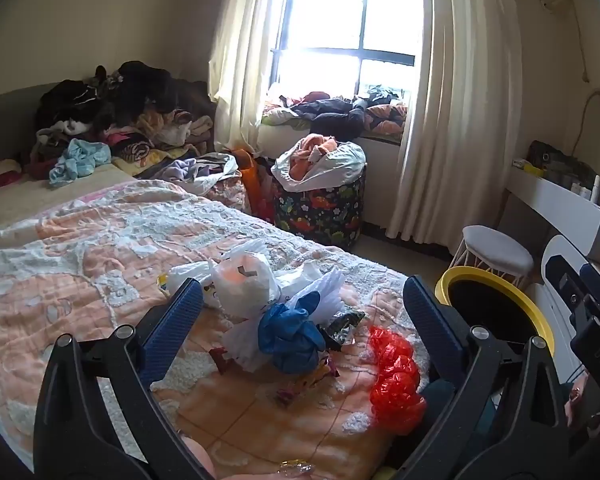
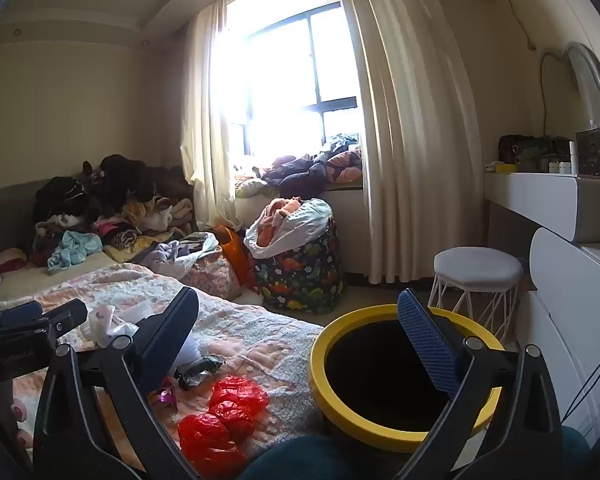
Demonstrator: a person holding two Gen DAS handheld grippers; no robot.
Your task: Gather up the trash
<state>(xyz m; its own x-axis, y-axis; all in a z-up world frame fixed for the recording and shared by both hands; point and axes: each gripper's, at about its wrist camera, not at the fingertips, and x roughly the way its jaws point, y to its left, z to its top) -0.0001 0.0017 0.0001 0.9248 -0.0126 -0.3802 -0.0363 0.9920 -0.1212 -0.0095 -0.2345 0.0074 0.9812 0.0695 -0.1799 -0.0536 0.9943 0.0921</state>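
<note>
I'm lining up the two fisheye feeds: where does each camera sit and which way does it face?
Left wrist: behind the open left gripper, facing the crumpled blue plastic bag on the bed; a fingertip shows.
Right wrist: behind the open right gripper, facing the yellow-rimmed black bin; left gripper at left edge.
Shared: crumpled red plastic bag, bin, window.

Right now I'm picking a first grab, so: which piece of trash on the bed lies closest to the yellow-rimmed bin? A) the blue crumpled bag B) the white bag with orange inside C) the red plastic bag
C: the red plastic bag lies at the bed's edge beside the yellow-rimmed bin.
</note>
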